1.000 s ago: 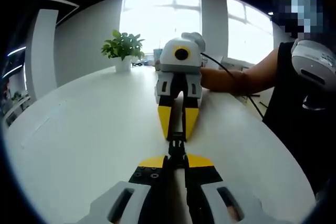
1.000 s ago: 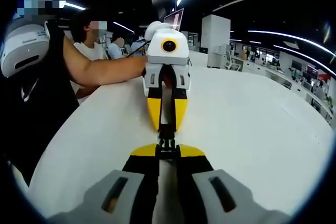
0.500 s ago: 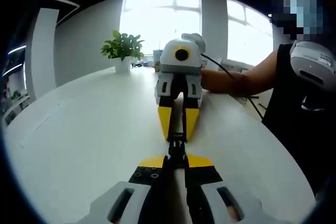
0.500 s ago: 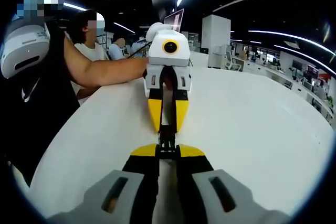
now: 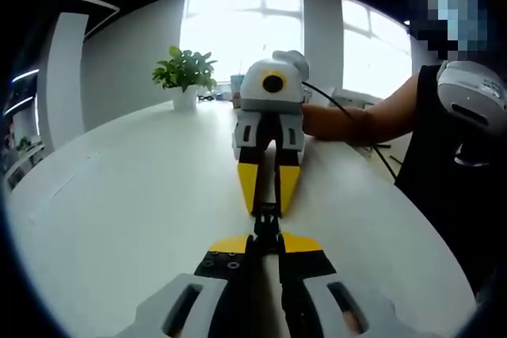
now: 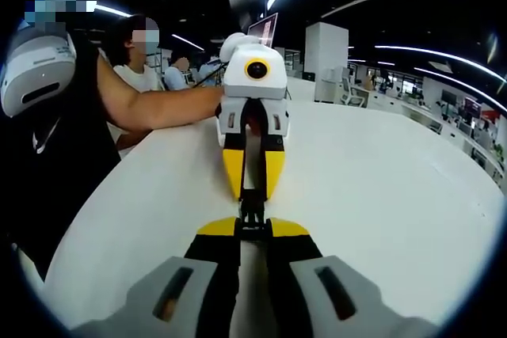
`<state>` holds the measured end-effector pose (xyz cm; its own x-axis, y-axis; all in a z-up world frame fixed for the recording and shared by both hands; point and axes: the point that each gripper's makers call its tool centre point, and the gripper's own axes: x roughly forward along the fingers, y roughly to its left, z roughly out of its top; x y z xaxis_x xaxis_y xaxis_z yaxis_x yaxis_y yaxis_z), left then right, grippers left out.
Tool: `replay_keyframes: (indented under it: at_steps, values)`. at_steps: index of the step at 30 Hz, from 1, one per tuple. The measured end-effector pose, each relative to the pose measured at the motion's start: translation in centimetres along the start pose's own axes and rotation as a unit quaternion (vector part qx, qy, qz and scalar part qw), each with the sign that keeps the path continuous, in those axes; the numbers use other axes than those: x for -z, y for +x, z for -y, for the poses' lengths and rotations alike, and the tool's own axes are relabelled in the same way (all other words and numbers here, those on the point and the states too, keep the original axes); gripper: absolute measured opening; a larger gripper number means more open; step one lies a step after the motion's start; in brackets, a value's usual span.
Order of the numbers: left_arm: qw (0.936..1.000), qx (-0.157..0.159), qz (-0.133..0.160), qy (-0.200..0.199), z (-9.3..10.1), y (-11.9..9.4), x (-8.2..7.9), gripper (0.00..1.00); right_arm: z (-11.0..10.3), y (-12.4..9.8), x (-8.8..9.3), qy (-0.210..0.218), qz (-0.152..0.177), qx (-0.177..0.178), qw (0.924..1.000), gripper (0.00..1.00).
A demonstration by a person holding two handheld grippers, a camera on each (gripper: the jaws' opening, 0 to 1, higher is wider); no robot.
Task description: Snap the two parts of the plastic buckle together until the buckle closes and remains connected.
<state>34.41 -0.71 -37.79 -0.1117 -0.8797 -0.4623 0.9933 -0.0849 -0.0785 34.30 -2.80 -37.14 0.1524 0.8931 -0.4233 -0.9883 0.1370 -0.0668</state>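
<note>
Over the middle of the white table (image 5: 119,219), the left gripper (image 5: 267,239) and right gripper (image 6: 252,229) are facing each other, each pinching one end of the black buckle (image 5: 267,219). The halves are meeting; next probably a straight, firm push until it latches.

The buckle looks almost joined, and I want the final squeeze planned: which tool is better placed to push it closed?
Neither clearly: left tool and right tool face each other in line, each shut on its end of the black buckle above the white table. Probably push both together.
</note>
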Motion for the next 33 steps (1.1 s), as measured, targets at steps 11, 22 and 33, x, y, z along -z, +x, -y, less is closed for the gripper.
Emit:
replay_keyframes:
  at_steps: [11, 22, 33]
  values:
    - [1.0000, -0.002, -0.003, 0.004, -0.01, 0.16, -0.05, 0.11, -0.04, 0.07, 0.04, 0.001, 0.001, -0.002, 1.0000, 0.10]
    - [1.0000, 0.000, -0.002, 0.005, 0.15, 0.52, -0.21, 0.11, -0.10, 0.18, -0.03, -0.002, 0.003, -0.003, 1.0000, 0.10]
    - [1.0000, -0.001, -0.002, 0.006, 0.09, 0.53, -0.22, 0.11, -0.09, 0.13, 0.01, -0.004, 0.003, -0.003, 1.0000, 0.10]
